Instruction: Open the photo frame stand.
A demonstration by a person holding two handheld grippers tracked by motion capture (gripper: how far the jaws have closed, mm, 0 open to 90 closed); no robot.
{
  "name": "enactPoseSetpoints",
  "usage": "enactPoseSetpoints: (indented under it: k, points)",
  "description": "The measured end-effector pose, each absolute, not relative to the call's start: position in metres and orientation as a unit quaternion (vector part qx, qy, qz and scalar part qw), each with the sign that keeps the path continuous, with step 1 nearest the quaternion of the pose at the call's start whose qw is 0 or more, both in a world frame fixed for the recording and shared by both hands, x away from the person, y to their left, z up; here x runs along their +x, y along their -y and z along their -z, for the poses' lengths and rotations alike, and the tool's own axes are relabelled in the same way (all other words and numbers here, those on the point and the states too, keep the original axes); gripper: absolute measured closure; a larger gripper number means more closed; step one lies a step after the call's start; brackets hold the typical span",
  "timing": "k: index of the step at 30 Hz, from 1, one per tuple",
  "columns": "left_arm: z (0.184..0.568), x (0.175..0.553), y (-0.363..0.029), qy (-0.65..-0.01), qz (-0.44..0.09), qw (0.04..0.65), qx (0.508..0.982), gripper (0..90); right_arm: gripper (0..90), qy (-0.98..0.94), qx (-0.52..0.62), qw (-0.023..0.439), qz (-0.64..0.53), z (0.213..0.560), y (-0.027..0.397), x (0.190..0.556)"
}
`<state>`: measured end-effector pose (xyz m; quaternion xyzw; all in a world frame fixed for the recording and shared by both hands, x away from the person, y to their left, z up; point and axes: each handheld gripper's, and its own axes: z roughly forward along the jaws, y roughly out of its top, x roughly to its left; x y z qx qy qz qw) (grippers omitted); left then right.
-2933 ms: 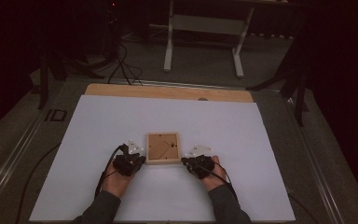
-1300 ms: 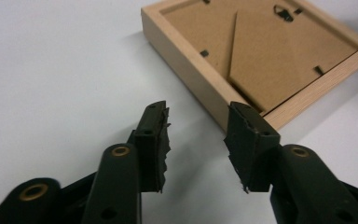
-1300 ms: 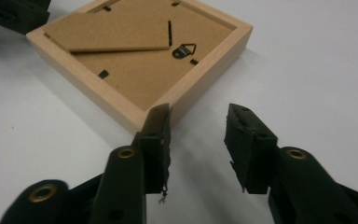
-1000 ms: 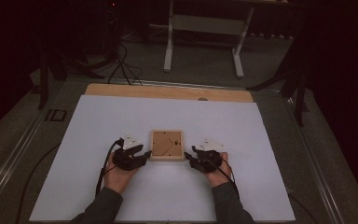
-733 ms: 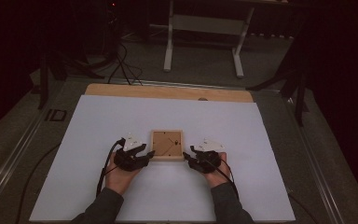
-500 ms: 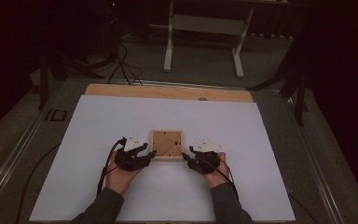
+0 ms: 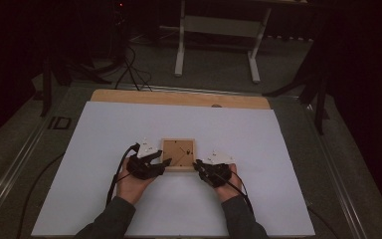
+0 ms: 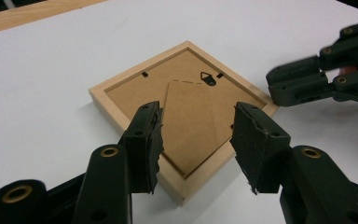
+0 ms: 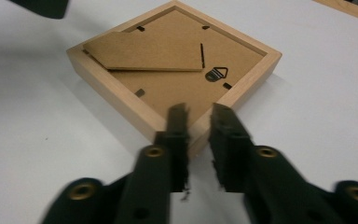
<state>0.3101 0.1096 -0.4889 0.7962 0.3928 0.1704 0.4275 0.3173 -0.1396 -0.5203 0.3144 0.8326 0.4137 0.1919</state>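
Observation:
A small wooden picture frame [image 7: 178, 154] lies face down on the white sheet, its brown backing board and metal hanger [image 9: 216, 73] facing up. My left gripper [image 8: 196, 135] is open, its jaws standing apart over the frame's near left corner [image 8: 179, 189]. My right gripper [image 9: 199, 116] sits at the frame's near right corner; its jaws have just been closing and now pinch that corner [image 9: 196, 136] between them. In the high view the left gripper [image 7: 165, 162] and the right gripper [image 7: 197, 165] flank the frame's near edge.
The white sheet [image 7: 258, 134] covers most of the table, with a strip of bare wood [image 7: 179, 98] along the far edge. Cables trail from both grippers toward the person's sleeves. Dark floor and a stand's legs [image 7: 216, 45] lie beyond the table.
The right gripper has edged left onto the frame's near right corner. The left hand and the frame have stayed where they were.

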Motion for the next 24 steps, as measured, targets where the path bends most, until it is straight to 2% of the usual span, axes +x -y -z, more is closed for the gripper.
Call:
enactPoseSetpoints:
  k: [5,16,24]
  points:
    - [0.491,0.317,-0.102,-0.388,-0.166,0.417,0.805,52.0,89.4,-0.836,0.307,0.190,-0.413,0.520,0.138,0.317]
    - [0.503,0.326,-0.088,-0.366,-0.183,0.379,0.830,50.2,89.7,-0.836,0.306,0.187,-0.415,0.521,0.138,0.316]
    - [0.509,0.332,-0.085,-0.381,-0.175,0.369,0.829,48.0,89.7,-0.835,0.306,0.186,-0.417,0.521,0.138,0.316]
